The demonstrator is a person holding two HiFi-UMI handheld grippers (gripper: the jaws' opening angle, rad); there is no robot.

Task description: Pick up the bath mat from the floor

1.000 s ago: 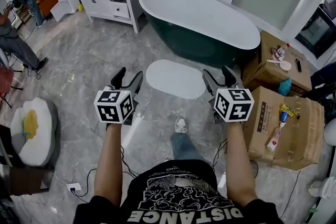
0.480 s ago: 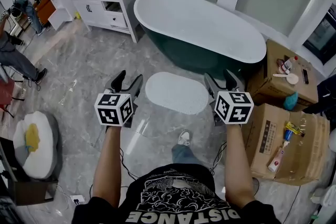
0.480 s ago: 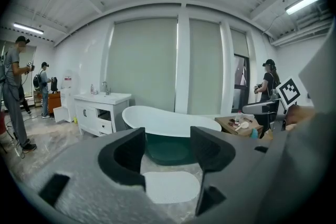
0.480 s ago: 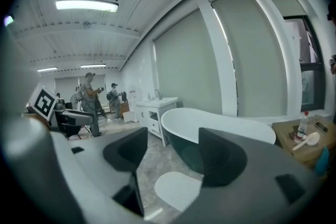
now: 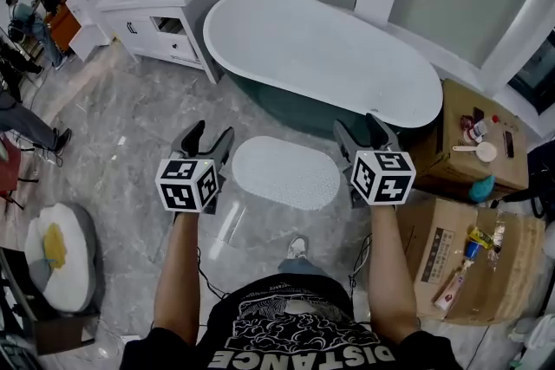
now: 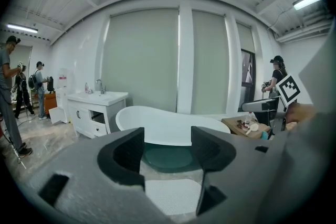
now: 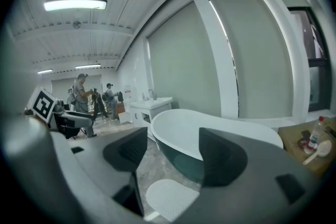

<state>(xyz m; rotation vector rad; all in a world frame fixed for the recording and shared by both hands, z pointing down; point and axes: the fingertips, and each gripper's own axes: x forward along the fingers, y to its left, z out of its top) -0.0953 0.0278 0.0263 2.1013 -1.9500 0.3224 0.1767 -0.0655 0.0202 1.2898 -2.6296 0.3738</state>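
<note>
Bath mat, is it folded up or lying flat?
Lying flat. The white oval bath mat is spread out whole on the grey floor beside the bathtub, with no fold showing.

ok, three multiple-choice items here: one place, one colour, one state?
1. The bath mat lies: A on the floor beside the bathtub; B inside the bathtub; C lifted in the air.
2. The bathtub's outer wall is: A red; B dark green; C yellow.
3. The left gripper and right gripper are: A shut on the bath mat; B open, empty; C holding bottles.
Key: A, it lies flat on the floor by the bathtub; B, green shows under the white rim; B, jaws apart, nothing between.
</note>
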